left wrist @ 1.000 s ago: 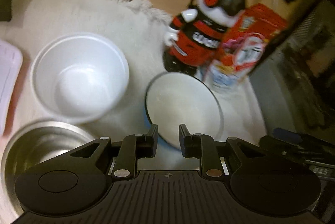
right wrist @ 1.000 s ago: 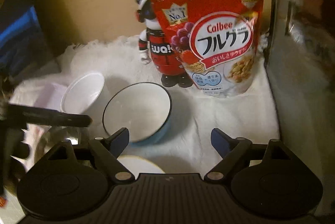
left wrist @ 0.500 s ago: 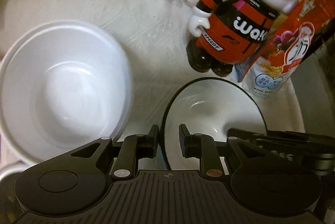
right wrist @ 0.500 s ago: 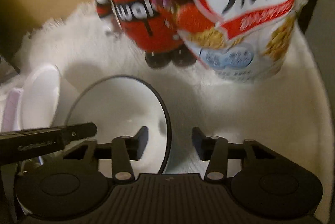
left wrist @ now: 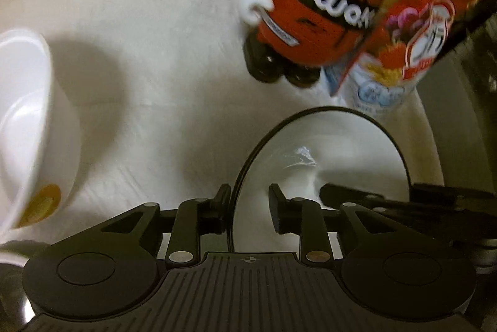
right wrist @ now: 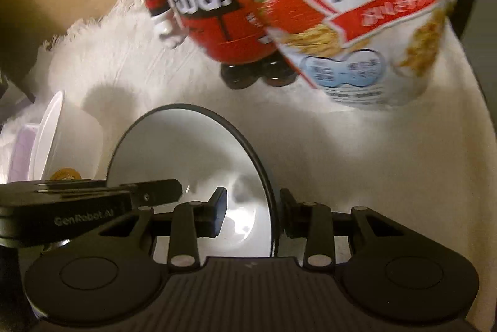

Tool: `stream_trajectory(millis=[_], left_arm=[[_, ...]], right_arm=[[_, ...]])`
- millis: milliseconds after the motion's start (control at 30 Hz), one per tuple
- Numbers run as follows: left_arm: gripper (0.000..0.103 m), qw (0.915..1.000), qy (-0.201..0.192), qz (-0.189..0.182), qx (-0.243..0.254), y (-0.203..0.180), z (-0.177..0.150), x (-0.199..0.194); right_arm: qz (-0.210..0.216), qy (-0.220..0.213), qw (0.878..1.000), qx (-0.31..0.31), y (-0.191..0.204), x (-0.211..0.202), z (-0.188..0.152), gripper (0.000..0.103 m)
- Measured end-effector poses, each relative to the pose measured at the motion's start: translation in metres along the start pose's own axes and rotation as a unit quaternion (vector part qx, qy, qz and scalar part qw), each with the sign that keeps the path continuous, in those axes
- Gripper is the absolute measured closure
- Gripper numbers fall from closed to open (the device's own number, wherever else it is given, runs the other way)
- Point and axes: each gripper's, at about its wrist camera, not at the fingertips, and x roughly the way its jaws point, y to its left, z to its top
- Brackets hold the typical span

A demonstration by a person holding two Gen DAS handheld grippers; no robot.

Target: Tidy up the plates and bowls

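Bowl position is what matters here. Left wrist view: dark-rimmed bowl (left wrist: 326,152) sits on the white cloth (left wrist: 155,52), straight ahead and slightly right of the left gripper (left wrist: 250,198). Its near-left rim runs up between the two fingers, one outside the wall and one inside. Gap is narrow. The outer pad looks to be against the rim, but I can't tell whether the inner pad actually bears on the wall, so I'm not calling that a grip. White bowl (left wrist: 21,130) is well off to the left, apart from the dark-rimmed bowl. Toy figure (left wrist: 310,21) and cereal bag (left wrist: 419,37) stand just behind its far rim. Right wrist view: same bowl, now ahead and left of the right gripper (right wrist: 251,204). The right rim passes between its fingers, which are drawn in as far as they go, so I read it as clamped on the wall. The left gripper comes in over the opposite rim from the left edge. So the bowl lies between the two hands, one on each side of a diameter, neither clearly nearer. My read is a two-handed lift comes next. The white bowl is on the left hand's side. The main risk is clipping the bag or the figure behind.
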Motion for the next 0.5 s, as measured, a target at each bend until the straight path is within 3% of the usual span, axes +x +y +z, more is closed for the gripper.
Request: stream_trajectory(millis=[100, 233, 500], left_arm=[[0.078, 1.0, 0.0, 0.004, 0.007, -0.007, 0.002, -0.001], [0.068, 0.9996, 0.007, 0.009, 0.026, -0.014, 0.005, 0.003], [0.068, 0.9993, 0.007, 0.006, 0.036, -0.015, 0.005, 0.01]], right_arm=[[-0.009, 0.001, 1.0, 0.007, -0.007, 0.0, 0.002, 0.068], [0.004, 0.0, 1.0, 0.019, -0.014, -0.001, 0.0, 0.068], [-0.002, 0.011, 1.0, 0.022, -0.011, 0.009, -0.001, 0.067]])
